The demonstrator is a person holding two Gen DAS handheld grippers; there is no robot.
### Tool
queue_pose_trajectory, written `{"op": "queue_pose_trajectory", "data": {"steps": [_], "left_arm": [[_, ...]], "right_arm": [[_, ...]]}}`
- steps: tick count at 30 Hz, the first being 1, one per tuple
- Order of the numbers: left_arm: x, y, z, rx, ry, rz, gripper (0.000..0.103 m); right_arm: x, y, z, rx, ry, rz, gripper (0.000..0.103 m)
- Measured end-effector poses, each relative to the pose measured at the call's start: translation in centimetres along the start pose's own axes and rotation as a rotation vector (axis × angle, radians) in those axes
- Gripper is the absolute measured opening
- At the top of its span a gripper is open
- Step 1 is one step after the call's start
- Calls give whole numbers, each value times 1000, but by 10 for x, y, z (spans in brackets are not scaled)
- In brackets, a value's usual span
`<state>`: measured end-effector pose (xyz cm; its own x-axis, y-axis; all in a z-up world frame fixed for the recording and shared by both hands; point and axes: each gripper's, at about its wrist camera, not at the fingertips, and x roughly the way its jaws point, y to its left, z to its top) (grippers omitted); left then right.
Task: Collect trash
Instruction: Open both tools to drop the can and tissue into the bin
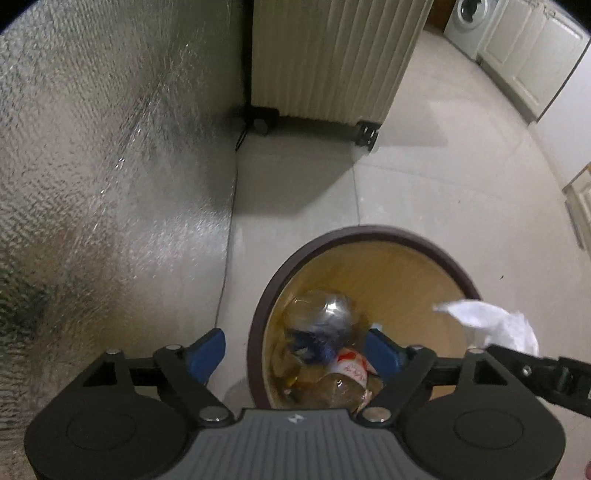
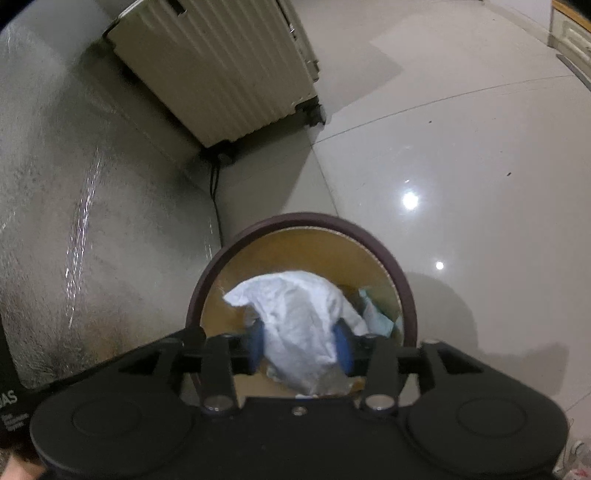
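Observation:
A round bin with a dark brown rim [image 1: 354, 230] [image 2: 306, 218] and tan inside stands on the floor below both grippers. In it lie a crushed clear bottle [image 1: 325, 310] and a red-and-white wrapper [image 1: 351, 363]. My left gripper [image 1: 295, 350] hangs open over the bin's near-left rim, with nothing between its blue pads [image 1: 207, 350]. My right gripper [image 2: 300, 345] is over the bin's mouth. A crumpled white tissue [image 2: 295, 314] [image 1: 487, 325] sits loosely between its parted blue pads [image 2: 256, 343]. It hides much of the bin's inside in the right wrist view.
A cream ribbed suitcase [image 1: 325, 55] [image 2: 221, 66] on black wheels stands behind the bin. A silvery textured panel [image 1: 92, 166] runs along the left, with a thin cable [image 1: 227, 258] at its foot. A washing machine [image 1: 469, 22] and white cabinets stand far right on the pale tiled floor.

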<state>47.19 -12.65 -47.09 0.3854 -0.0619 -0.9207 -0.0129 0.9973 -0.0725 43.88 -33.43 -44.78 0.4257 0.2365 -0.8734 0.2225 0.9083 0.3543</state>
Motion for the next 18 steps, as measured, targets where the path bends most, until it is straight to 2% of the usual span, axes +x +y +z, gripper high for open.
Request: {"op": "queue_pose_trajectory", "data": {"steps": [2, 8, 12, 14, 18], "left_arm": [[0, 1, -2, 15, 18, 13, 89], [-3, 2, -4, 49, 44, 27, 99], [-8, 3, -5, 51, 44, 17, 103], [-12, 4, -7, 50, 47, 12, 103], [-19, 5, -9, 46, 44, -1, 103]], "right_arm": [[6, 2, -2, -22, 15, -6, 62], [15, 4, -7, -138, 71, -105, 79], [10, 0, -8, -143, 70, -79, 85], [5, -1, -7, -151, 58, -84, 97], [0, -4, -4, -150, 35, -91, 103]]}}
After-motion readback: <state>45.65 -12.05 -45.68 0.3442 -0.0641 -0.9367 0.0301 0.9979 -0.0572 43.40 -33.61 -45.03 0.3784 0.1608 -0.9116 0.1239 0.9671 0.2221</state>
